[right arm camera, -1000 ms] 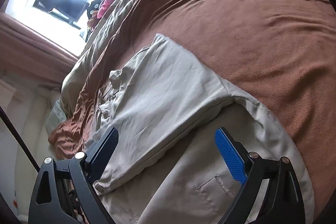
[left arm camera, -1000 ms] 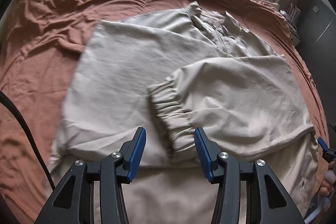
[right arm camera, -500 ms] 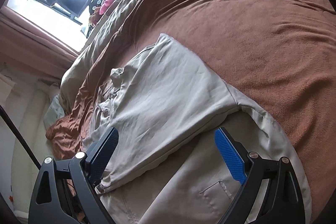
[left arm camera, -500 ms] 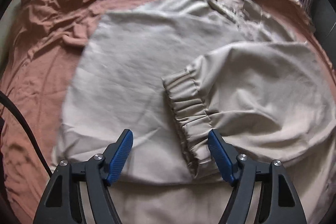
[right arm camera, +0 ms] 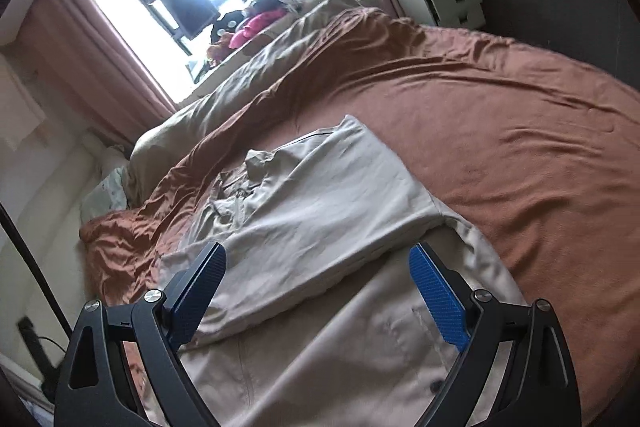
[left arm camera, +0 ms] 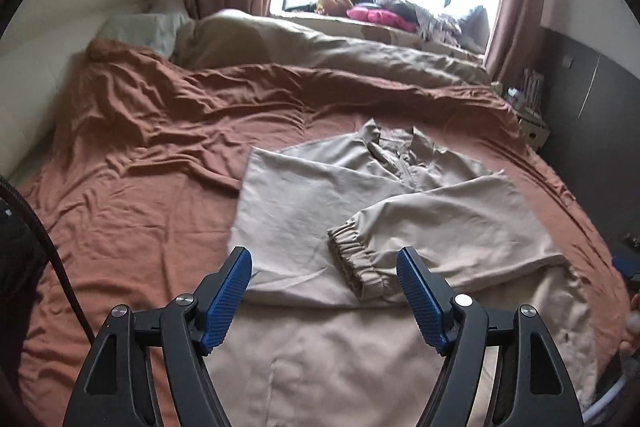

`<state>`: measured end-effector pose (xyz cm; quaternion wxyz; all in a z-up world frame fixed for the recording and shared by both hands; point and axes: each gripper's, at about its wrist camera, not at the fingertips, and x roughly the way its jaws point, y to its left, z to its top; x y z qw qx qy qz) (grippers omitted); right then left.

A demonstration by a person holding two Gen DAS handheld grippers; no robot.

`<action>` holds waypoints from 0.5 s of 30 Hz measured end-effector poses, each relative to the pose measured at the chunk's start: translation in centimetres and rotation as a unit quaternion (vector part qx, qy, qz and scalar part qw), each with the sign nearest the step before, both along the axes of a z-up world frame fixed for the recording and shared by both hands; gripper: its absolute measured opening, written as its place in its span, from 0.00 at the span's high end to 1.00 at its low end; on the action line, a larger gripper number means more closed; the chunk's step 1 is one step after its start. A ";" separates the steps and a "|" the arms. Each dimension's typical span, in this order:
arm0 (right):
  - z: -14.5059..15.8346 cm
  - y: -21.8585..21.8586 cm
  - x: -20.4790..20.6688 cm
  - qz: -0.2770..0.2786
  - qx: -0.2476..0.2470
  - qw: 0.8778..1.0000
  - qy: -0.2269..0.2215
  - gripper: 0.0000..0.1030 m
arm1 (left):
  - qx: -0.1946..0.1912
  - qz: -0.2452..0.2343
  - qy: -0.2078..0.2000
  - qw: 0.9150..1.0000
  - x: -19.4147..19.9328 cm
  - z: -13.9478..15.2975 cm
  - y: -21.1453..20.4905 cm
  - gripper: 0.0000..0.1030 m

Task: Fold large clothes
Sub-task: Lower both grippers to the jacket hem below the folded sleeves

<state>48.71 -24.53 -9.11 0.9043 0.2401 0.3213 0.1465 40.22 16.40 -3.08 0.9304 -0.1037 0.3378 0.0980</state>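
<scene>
beige jacket point(left arm camera: 320, 203) flat on rust-brown bed sheet point(left arm camera: 140, 187), both sleeves folded across its chest | elastic cuff point(left arm camera: 356, 259) on top | left gripper point(left arm camera: 324, 291) fingers spread, empty | right gripper point(right arm camera: 318, 291) fingers spread, empty

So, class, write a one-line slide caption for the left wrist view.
Open left tongs hover above a beige jacket, sleeves folded in, on a rust-brown bedsheet.

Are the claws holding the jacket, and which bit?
No. The left claw and the right claw are both open, above the beige jacket, holding nothing.
</scene>
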 end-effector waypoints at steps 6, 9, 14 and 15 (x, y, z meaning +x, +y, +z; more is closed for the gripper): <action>2.5 -1.4 -5.5 -0.005 -0.054 0.998 -0.016 0.10 | 0.000 0.028 -0.014 1.000 -6.0 2.8 1.2 0.09; 4.4 -1.9 -9.0 -0.012 -0.093 0.994 -0.046 0.10 | -0.001 0.035 -0.014 0.999 -9.0 4.0 1.3 0.01; 5.5 -2.5 -14.0 -0.017 -0.125 0.990 -0.067 0.10 | -0.001 0.027 -0.030 0.999 -13.9 5.4 0.5 0.00; 5.4 -2.7 -14.9 -0.016 -0.126 0.990 -0.067 0.10 | 0.001 0.025 -0.032 0.999 -14.6 5.5 0.4 0.00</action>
